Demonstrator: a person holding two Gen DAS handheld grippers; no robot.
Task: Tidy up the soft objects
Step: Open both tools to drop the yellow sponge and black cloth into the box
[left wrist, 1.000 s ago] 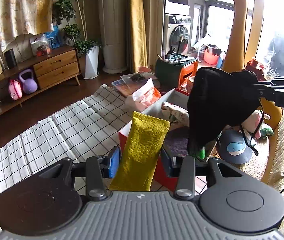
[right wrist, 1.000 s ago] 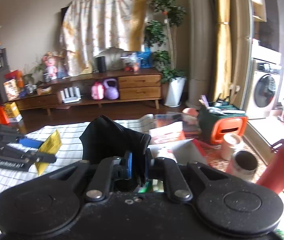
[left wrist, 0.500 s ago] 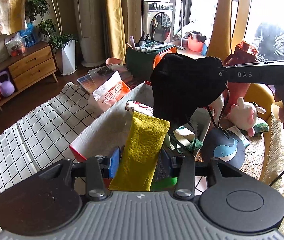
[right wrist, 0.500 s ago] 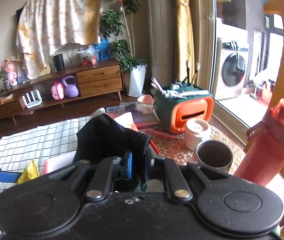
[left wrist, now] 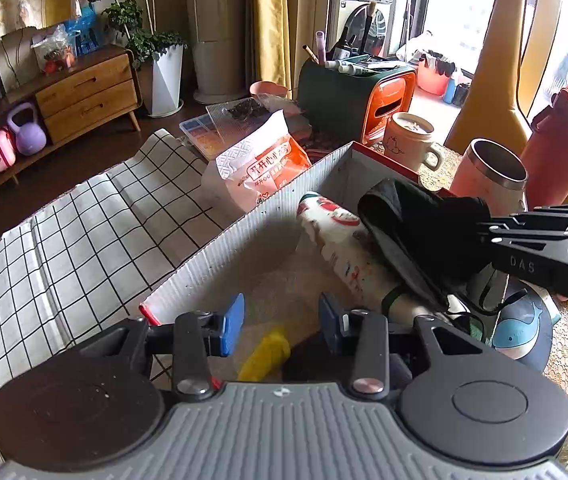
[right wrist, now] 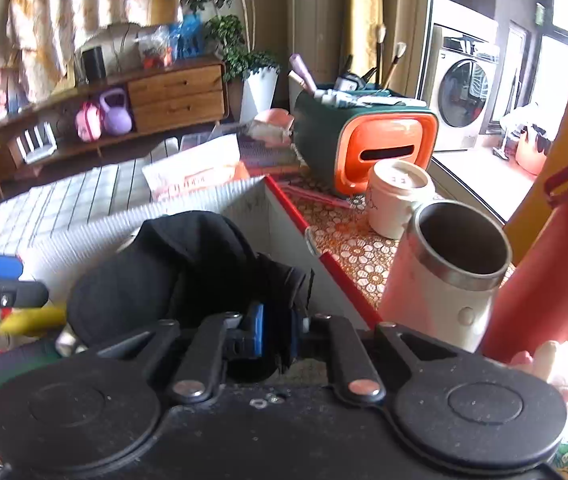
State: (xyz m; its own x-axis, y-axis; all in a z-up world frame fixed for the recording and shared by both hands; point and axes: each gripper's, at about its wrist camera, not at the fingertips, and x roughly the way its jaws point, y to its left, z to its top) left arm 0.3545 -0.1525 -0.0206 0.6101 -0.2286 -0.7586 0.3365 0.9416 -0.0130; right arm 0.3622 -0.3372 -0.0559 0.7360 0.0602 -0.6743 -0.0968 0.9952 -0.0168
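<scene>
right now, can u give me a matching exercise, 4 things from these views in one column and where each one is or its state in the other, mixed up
Things:
1. yellow cloth
2. black cloth
3. left gripper
4. steel cup

Places or states:
A. clamped in the right gripper over the box
B. open, holding nothing
C. lying loose in the box
D. standing outside the box, next to the red bottle

Pairs: 1-C, 2-A, 3-B, 4-D
</scene>
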